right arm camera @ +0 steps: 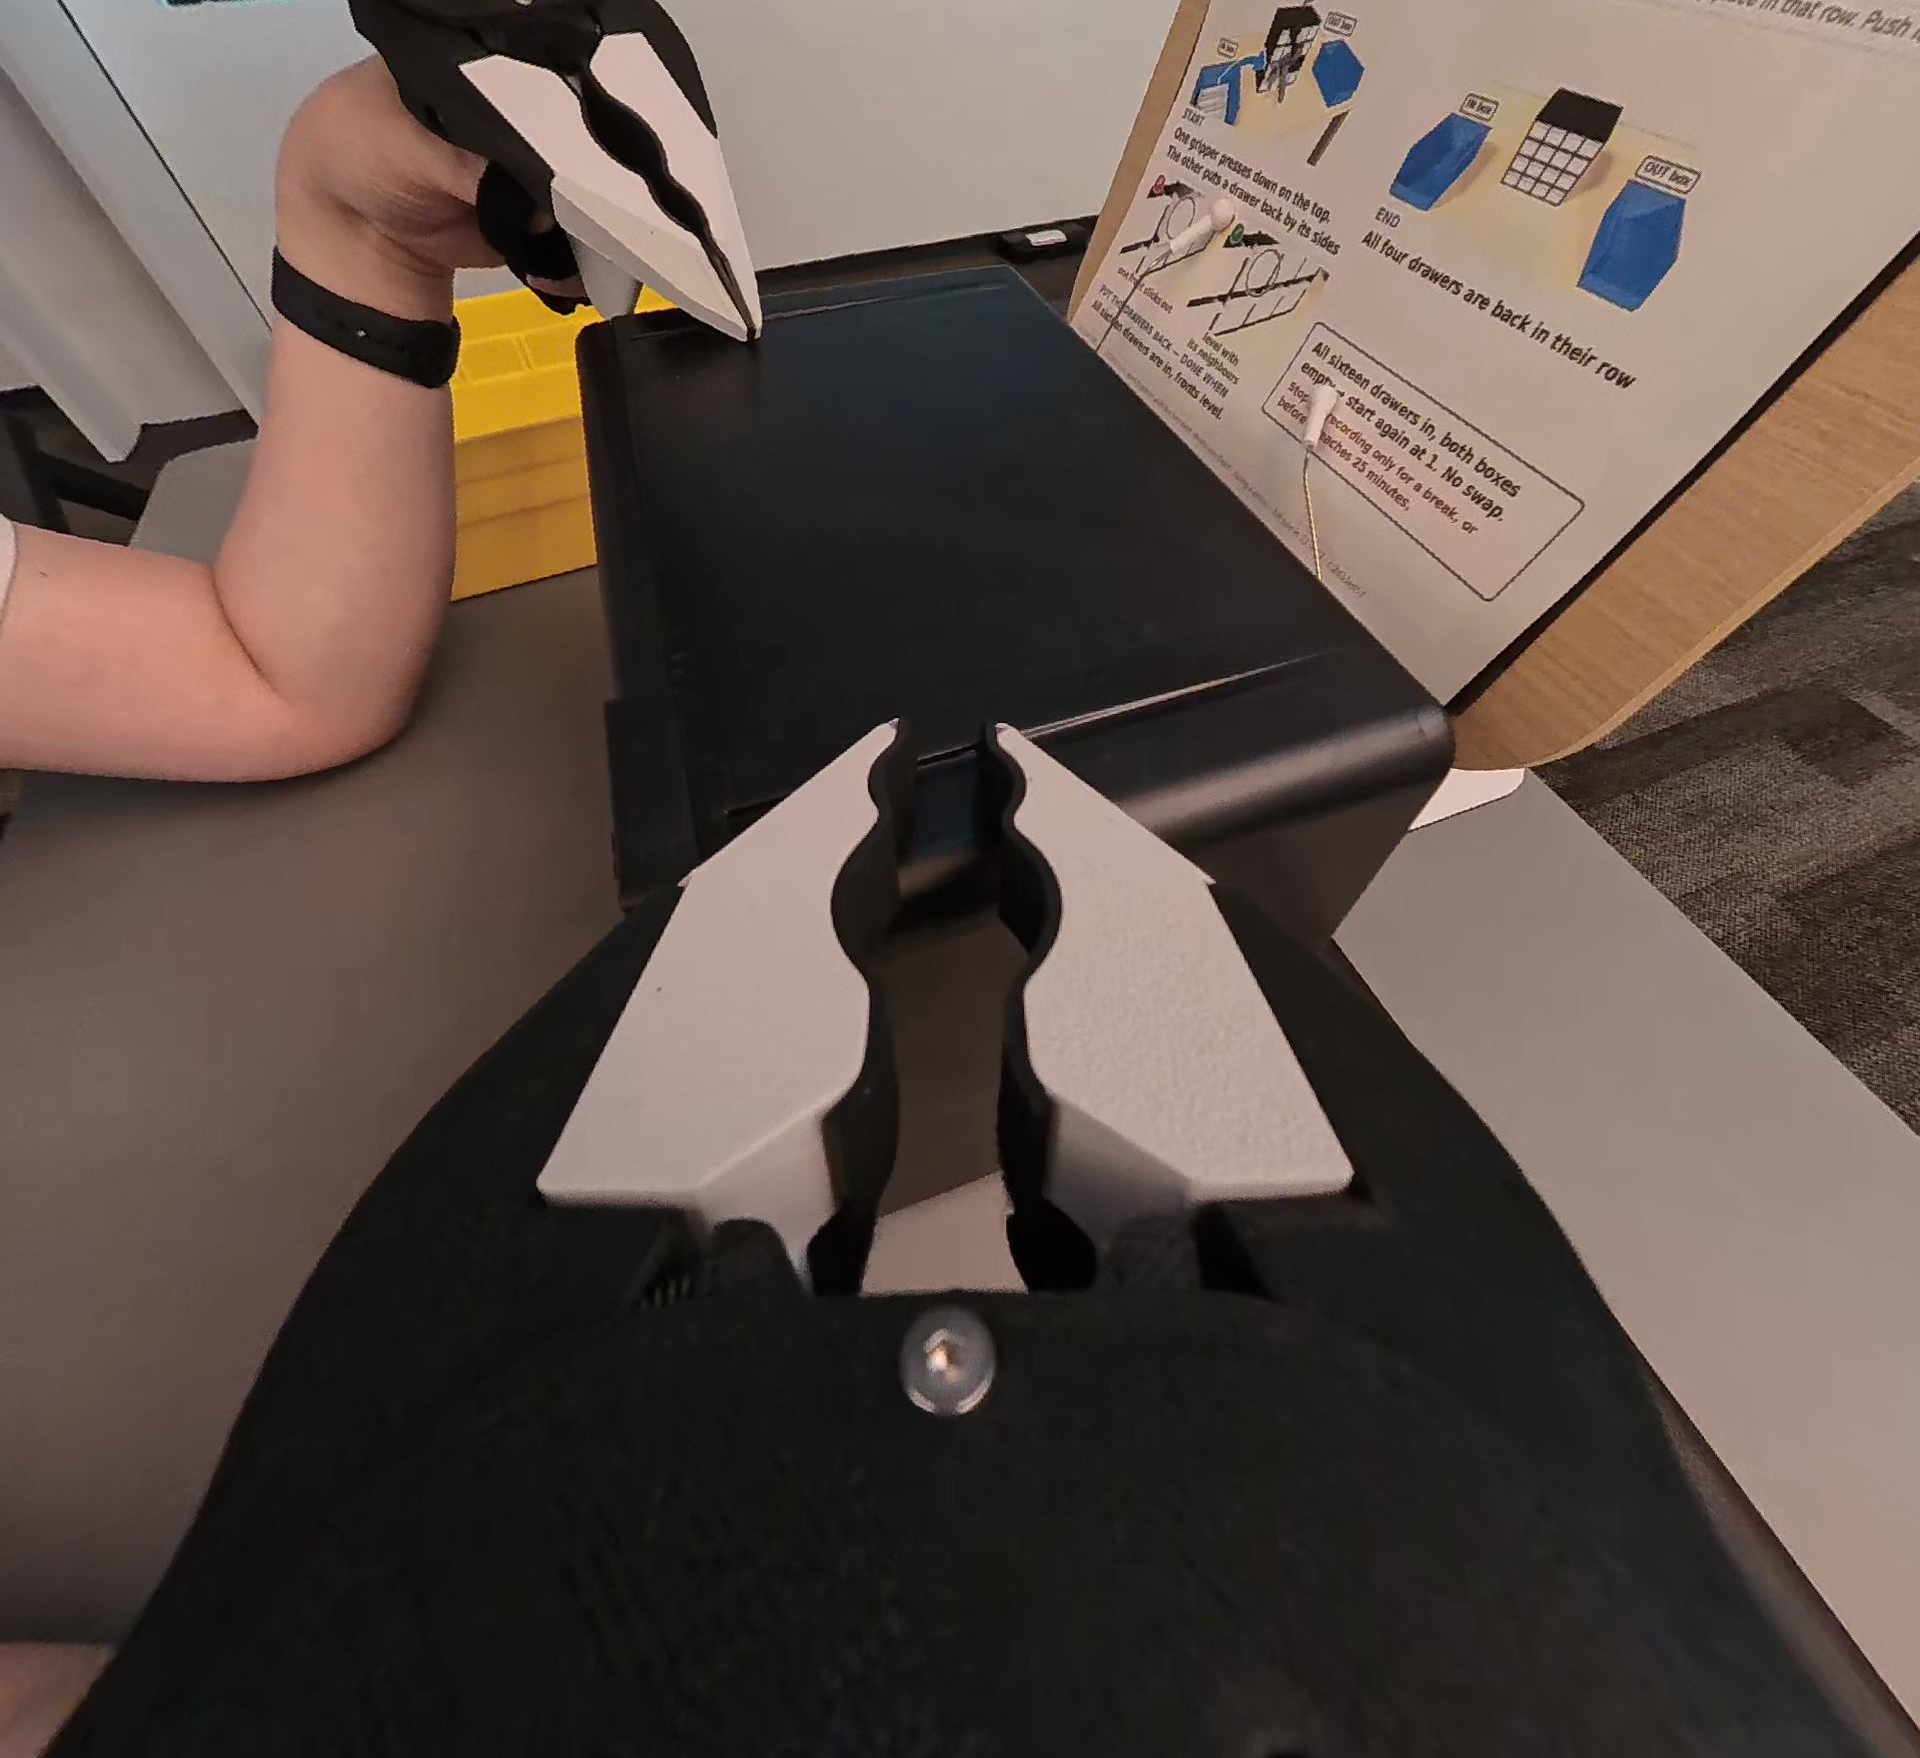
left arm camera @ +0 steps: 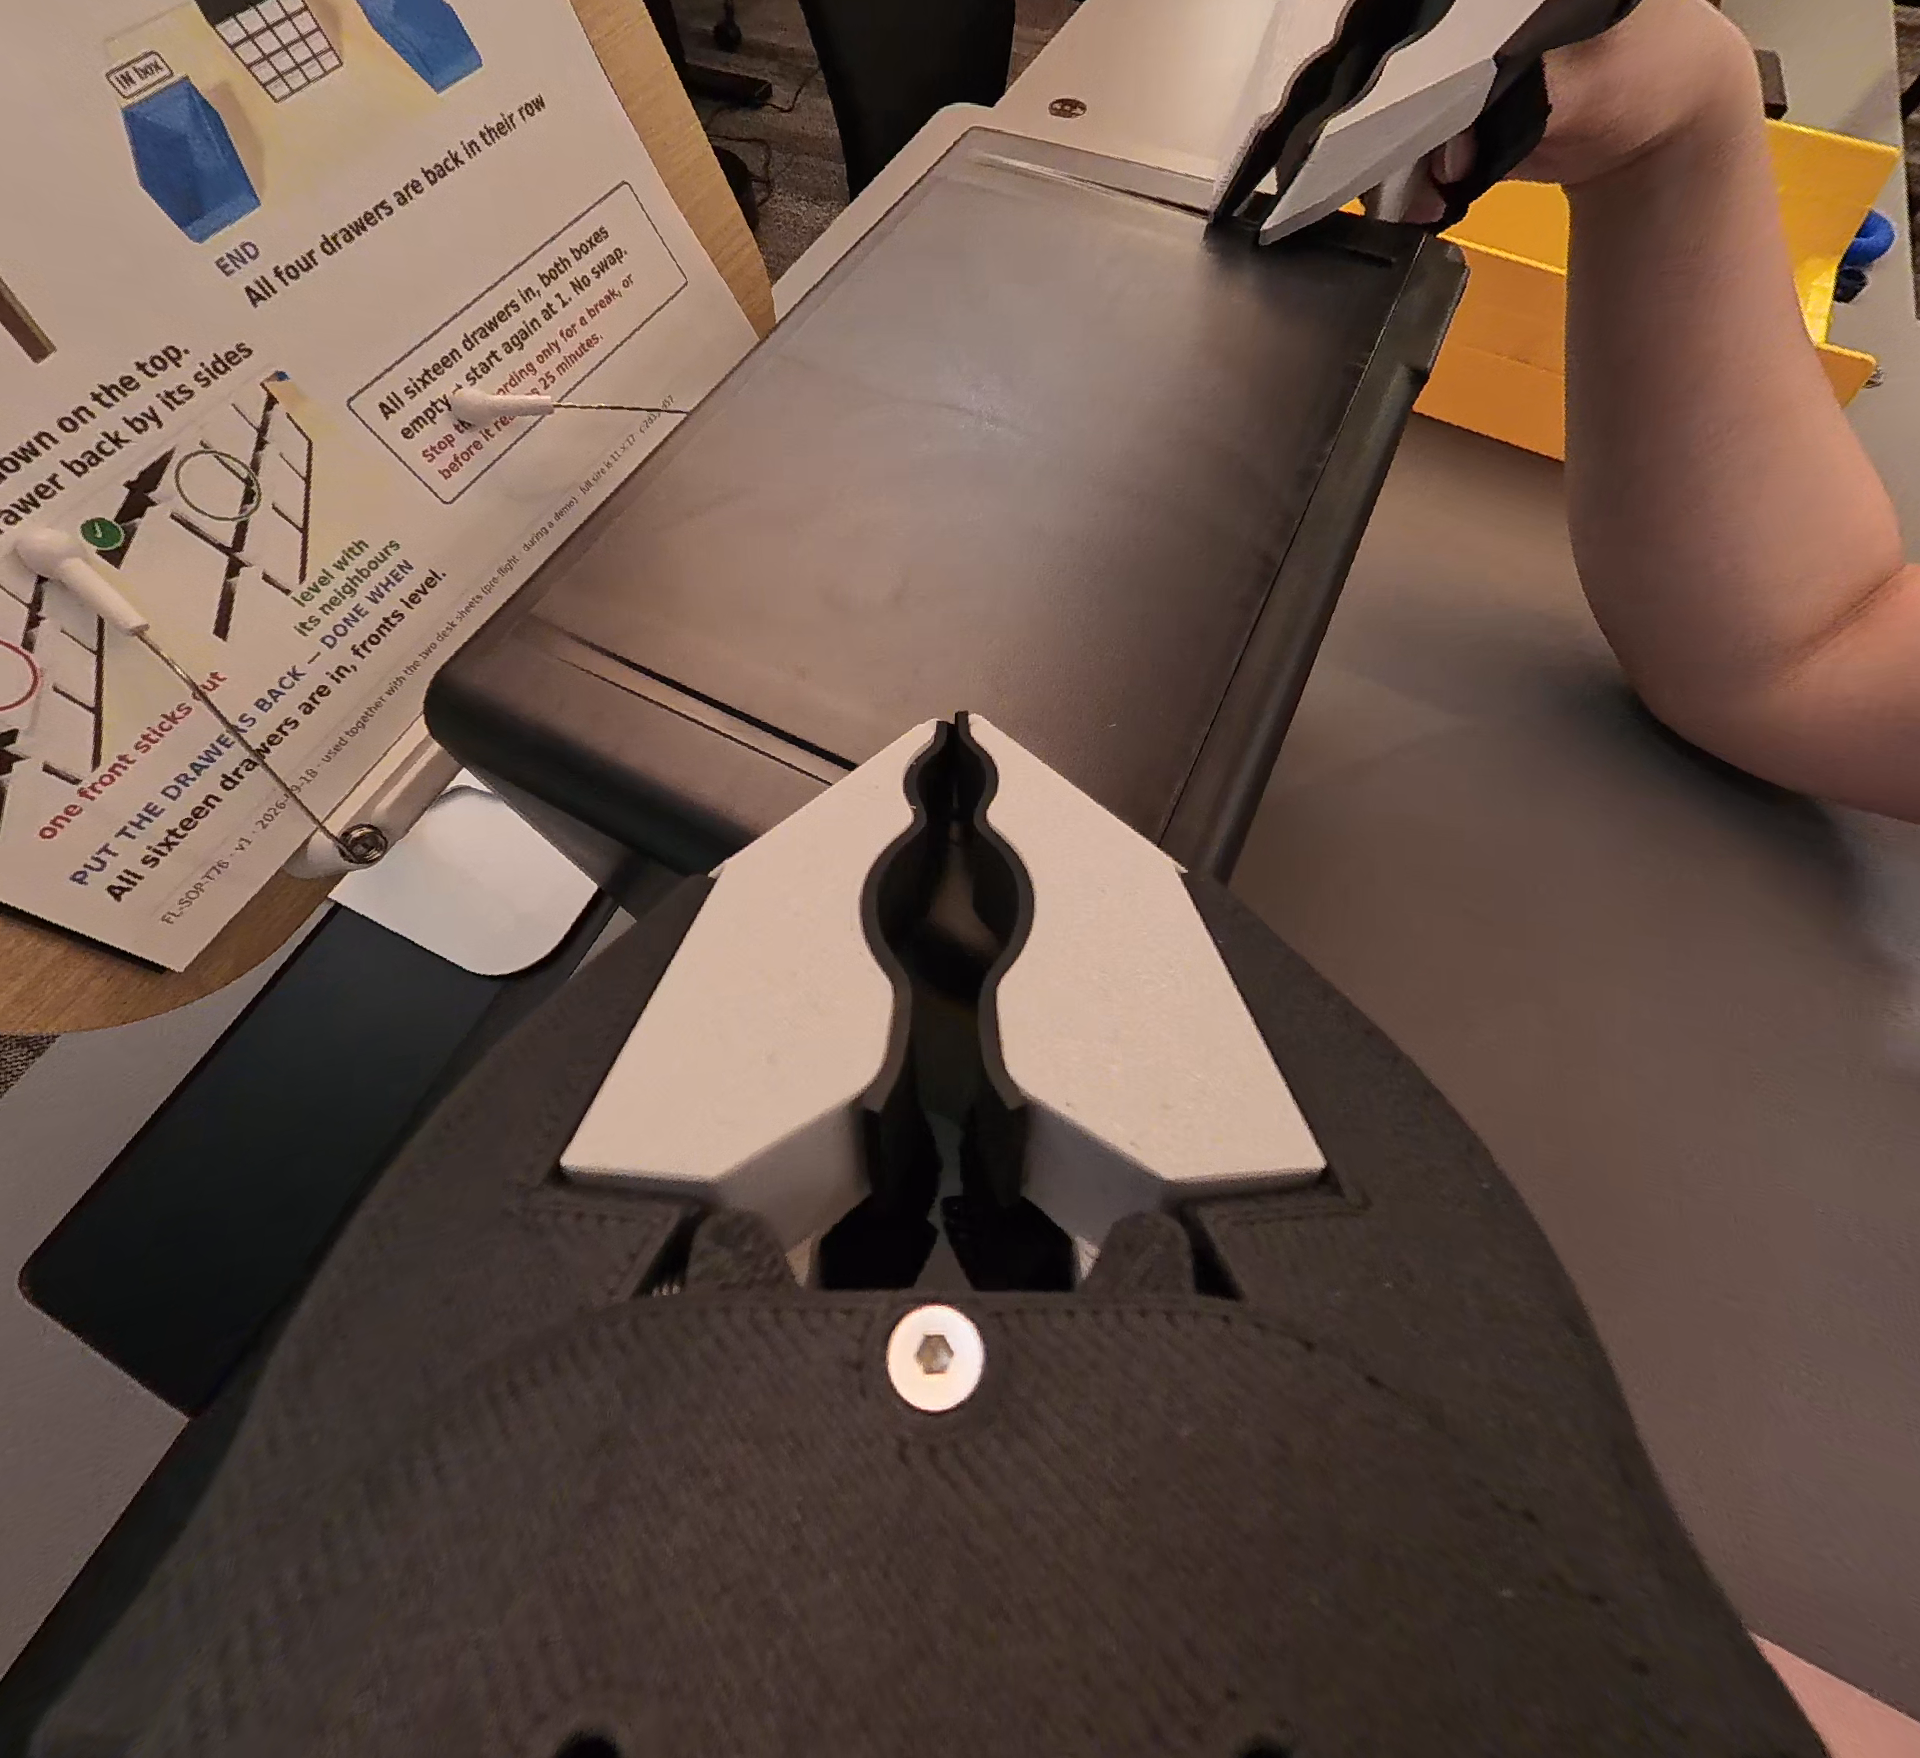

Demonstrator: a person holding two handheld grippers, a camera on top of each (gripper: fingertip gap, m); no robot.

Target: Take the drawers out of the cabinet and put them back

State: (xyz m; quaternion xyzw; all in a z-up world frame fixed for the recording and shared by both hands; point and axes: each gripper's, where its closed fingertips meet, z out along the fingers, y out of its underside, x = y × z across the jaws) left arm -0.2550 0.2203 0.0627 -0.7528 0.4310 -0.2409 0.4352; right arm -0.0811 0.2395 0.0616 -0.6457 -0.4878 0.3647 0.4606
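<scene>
Black cabinet (left arm camera: 987, 461) top under both claws: left claw (left arm camera: 957, 721) clenched, right claw (right arm camera: 945, 734) slightly released.

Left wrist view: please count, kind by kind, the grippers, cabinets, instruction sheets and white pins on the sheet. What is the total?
grippers: 2 (left gripper, right gripper)
cabinet: 1
instruction sheet: 1
white pins: 2
total: 6
</scene>
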